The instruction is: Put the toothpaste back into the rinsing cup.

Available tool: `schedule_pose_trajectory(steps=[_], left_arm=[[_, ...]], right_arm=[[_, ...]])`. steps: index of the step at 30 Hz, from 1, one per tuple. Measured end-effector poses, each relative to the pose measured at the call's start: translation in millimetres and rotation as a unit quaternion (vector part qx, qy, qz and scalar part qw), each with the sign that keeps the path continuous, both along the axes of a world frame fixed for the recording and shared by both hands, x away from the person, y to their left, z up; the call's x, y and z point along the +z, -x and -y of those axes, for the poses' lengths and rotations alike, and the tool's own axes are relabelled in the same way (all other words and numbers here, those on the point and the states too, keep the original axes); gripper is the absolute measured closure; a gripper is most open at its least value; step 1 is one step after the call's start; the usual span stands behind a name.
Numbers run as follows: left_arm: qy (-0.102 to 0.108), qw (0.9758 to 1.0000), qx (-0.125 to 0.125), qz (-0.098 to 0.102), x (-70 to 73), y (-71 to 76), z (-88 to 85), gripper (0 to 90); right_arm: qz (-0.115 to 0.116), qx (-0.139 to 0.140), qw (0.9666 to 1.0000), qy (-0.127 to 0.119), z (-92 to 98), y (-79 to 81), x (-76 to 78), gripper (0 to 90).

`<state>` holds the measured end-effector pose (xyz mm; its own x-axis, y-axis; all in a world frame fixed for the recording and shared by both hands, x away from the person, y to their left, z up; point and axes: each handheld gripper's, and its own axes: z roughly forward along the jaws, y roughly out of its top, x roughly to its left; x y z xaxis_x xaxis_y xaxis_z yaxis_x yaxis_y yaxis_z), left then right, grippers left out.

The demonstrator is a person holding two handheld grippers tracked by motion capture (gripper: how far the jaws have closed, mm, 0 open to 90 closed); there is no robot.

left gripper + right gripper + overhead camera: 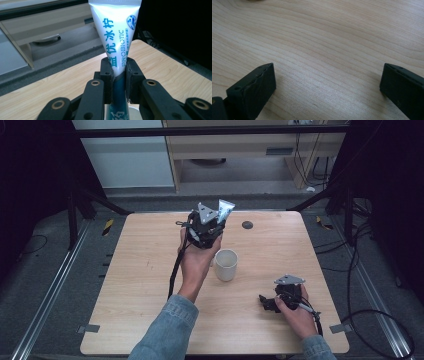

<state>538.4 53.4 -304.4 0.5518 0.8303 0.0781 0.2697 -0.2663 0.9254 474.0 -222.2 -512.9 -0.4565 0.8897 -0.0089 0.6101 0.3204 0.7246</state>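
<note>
**Tube held upright beyond the cup, cap end down**

The left gripper (216, 222) is clamped on one toothpaste tube (224, 210). In the left gripper view the two pads press the tube (117, 45) from both sides at its narrow lower part, and the flat crimped end spreads wide above them. So the long axis of the tube stands nearly upright, the crimped end up and the cap end below the jaws; the cap itself cannot be seen clearly.

The relation that probably decides the next move is tube to cup. One white cup (226, 265) stands open side up on the table (145, 285), just on the near side of the left gripper and a little toward the person's right. The tube is raised above the table and appears to be beyond the cup, not over its opening. If it goes into the cup, the left hand must bring it back toward the person and lower it.

The right gripper (267, 301) rests on the table well apart from the cup, with its jaws standing wide and nothing between them. The left hand is clearly the nearer one.

Count: one tube, one cup, two grippers.
</note>
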Motion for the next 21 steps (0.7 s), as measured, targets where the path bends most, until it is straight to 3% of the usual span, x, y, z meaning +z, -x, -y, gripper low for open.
schedule_pose_trajectory(steps=[9,21], left_arm=[[0.011,0.9998,0.002,0.015,-2.5,0.6,8.5,78.4],[0.017,0.9997,0.005,0.017,-6.7,-3.7,16.5,78.4]], right_arm=[[-0.001,0.0,1.0,-0.001,-0.1,0.1,0.1,0.6],[-0.001,0.0,1.0,-0.001,0.0,0.1,0.0,0.6]])
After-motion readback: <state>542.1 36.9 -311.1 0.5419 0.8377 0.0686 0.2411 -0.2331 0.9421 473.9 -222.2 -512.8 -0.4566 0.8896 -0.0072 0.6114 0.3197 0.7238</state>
